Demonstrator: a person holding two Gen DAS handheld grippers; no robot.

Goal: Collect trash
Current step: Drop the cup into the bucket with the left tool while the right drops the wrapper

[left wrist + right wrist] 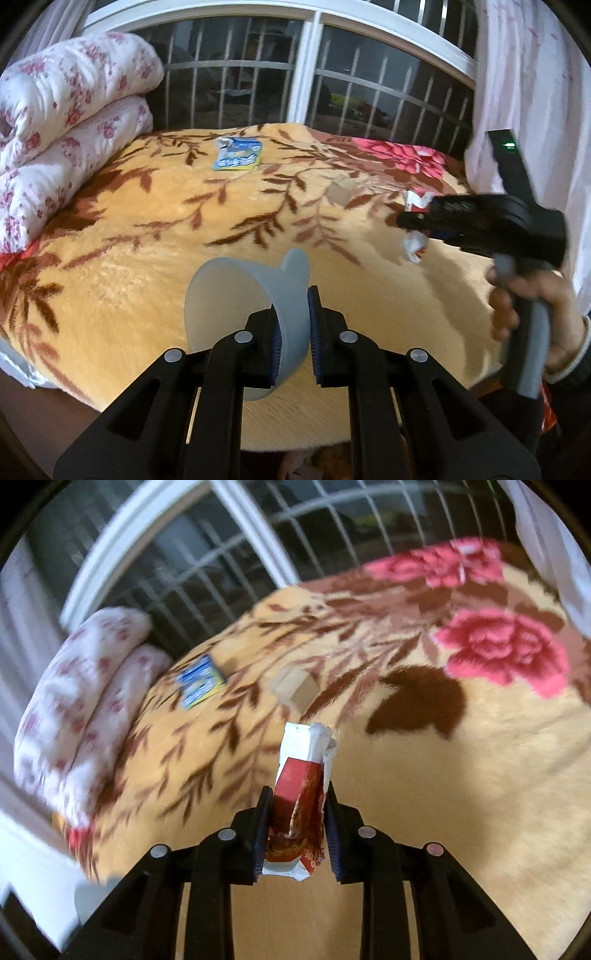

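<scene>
A bed fills both views, spread with a plush yellow blanket (155,236) patterned in brown leaves and pink roses, and a barred window (295,74) runs behind it. At the upper left of the left view sits a rolled white quilt with red flowers (70,110).

My left gripper (308,332) is clamped on the wall of a translucent pale-blue plastic cup (240,295), lower centre of that view, mouth turned to the left. The cup looks light and thin-walled, so I judge a gentle pinch at the rim is enough; a harder one would buckle it.

My right gripper (295,830) is closed on a crumpled red-and-white paper wrapper (301,794), centre of the right view. In the left view the same gripper shows at the right edge, my hand (532,314) on its grey handle. The wrapper is soft, near weightless and already creased; held across its middle it should stay put, though a slick printed face could slip if I swing fast.

Still lying on the blanket: a flattened blue-and-yellow carton (238,153) at upper centre of the left view, and a small tan cardboard piece (340,188) just right of centre. The carton looks stiff and flat, so I would take it by a raised torn edge. The tan piece is blurred; I cannot tell its shape well.
</scene>
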